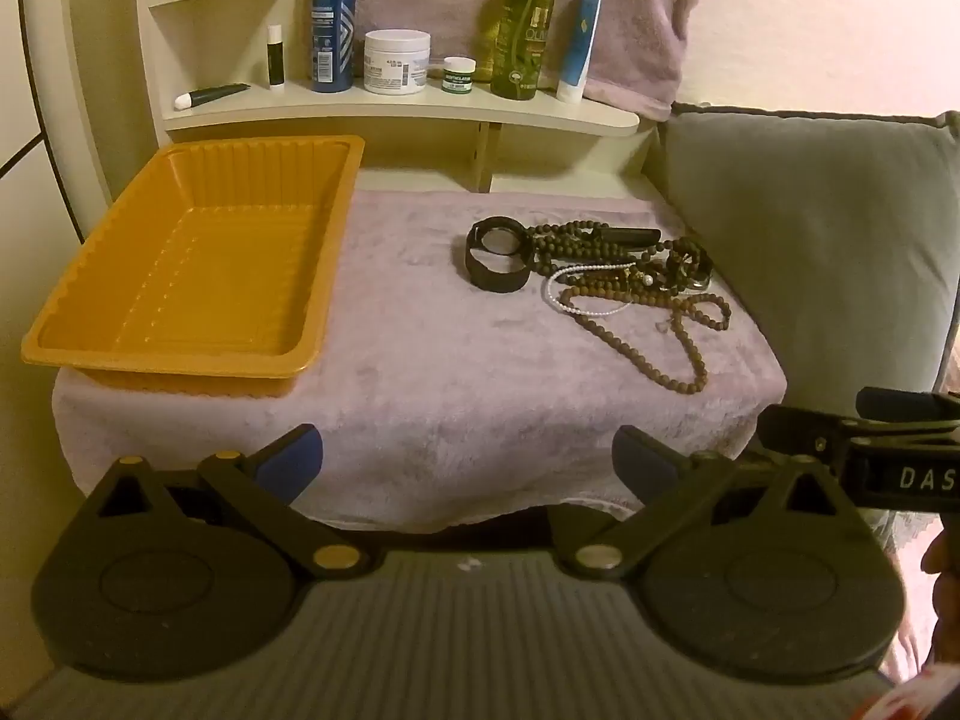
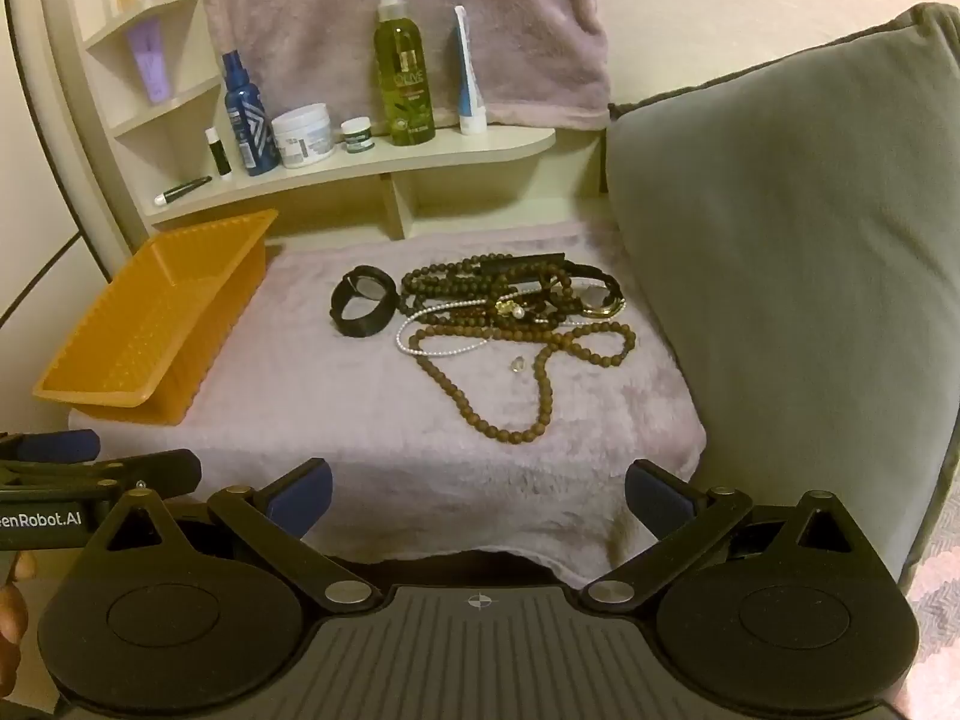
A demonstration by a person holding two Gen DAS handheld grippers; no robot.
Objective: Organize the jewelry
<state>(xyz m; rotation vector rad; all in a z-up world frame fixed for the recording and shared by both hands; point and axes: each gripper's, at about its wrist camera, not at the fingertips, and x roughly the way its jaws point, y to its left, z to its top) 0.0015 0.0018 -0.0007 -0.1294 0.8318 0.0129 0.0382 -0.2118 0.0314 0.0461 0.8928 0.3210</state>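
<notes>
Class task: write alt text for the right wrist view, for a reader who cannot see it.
A tangle of beaded necklaces and a black watch lies on a lilac fleece cloth, with an empty orange tray to the left. The right gripper is open in the foreground.

I read "OLIVE" on the green spray bottle (image 2: 404, 75) at upper centre. The right gripper (image 1: 900, 468), at my right edge, shows "DAS". The left gripper (image 2: 42, 519), lower left, reads "enRobot.AI".

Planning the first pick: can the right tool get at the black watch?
Probably yes. The right tool is open, and the black watch lies apart at the pile's left edge, with bare towel between.
</notes>
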